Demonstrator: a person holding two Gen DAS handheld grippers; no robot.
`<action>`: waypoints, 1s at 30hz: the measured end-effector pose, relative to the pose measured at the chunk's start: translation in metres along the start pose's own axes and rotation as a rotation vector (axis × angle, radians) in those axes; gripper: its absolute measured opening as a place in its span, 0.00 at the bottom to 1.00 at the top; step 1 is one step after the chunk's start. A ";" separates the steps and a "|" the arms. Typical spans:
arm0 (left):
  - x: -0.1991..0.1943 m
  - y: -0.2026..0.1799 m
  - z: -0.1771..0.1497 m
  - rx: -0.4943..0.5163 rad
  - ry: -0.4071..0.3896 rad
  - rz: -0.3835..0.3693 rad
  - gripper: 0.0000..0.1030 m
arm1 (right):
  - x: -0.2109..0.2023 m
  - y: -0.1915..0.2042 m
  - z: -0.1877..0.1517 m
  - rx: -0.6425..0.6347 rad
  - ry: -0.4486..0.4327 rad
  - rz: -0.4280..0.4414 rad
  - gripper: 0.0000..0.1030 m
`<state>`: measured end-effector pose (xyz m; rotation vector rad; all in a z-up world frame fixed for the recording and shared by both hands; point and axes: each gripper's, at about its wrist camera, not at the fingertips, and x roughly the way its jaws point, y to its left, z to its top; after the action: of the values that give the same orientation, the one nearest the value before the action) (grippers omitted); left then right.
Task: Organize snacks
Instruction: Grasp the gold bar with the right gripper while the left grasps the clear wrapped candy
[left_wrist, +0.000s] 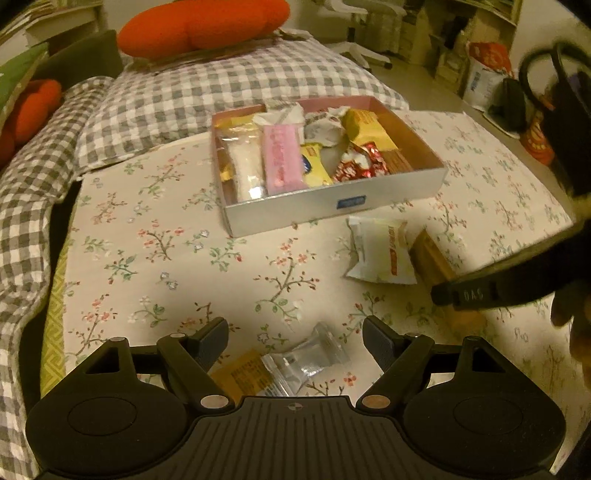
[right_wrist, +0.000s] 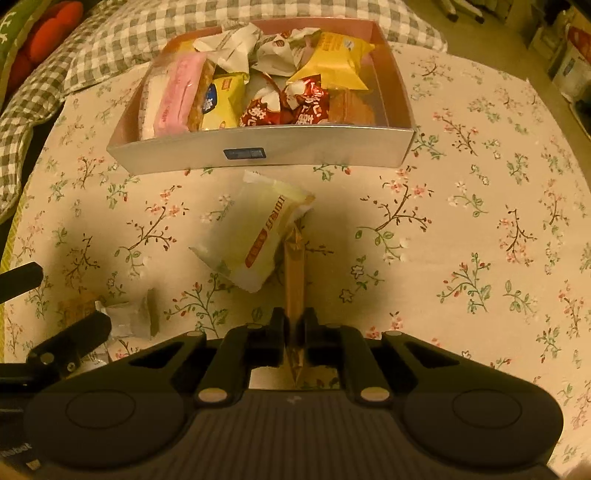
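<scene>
Two grippers are in use over the floral bedsheet (right_wrist: 480, 192). At far left lie a checked quilt (left_wrist: 33, 206) and orange cushions (left_wrist: 203, 26).

My left gripper (left_wrist: 295, 341) has its fingers (left_wrist: 212, 341) spread wide, holding nothing. Between and just beyond them on the sheet lies a clear-wrapped snack (left_wrist: 306, 360), with a tan packet (left_wrist: 243, 373) touching its left end. Neither finger touches either item.

Further back, in the middle, stands the silver-sided snack box (right_wrist: 310, 147), open at the top. Inside, from left: a white bar (left_wrist: 245, 166), a pink bar (left_wrist: 282, 158), a yellow-and-blue packet (right_wrist: 223, 99), red-and-white wrapped sweets (right_wrist: 284, 107), and a yellow packet (right_wrist: 336, 66) toward the rear right. Crumpled white wrappers (right_wrist: 255, 48) sit along the back.

Just in front of the box lies a white packet with a red-and-orange label (right_wrist: 255, 236), flat on the sheet.

Beside its right edge, touching it, is a thin brown wrapped stick (right_wrist: 294, 280). My right gripper (right_wrist: 294, 325) is clamped on the near end of this stick; its fingers are drawn in narrow, pads pressing both sides. The stick's far end points at the box.
</scene>
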<state>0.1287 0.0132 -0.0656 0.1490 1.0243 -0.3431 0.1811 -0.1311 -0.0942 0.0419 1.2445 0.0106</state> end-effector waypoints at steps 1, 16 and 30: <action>0.001 -0.001 -0.001 0.015 0.003 -0.006 0.79 | -0.004 -0.001 0.000 -0.002 -0.008 0.004 0.08; 0.025 -0.037 -0.017 0.275 0.039 -0.026 0.86 | -0.015 -0.007 0.004 -0.014 -0.037 0.008 0.08; 0.041 -0.029 -0.018 0.213 0.093 -0.054 0.23 | -0.016 -0.006 0.003 -0.022 -0.033 0.014 0.08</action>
<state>0.1236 -0.0174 -0.1089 0.3316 1.0835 -0.4985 0.1791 -0.1375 -0.0781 0.0317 1.2109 0.0361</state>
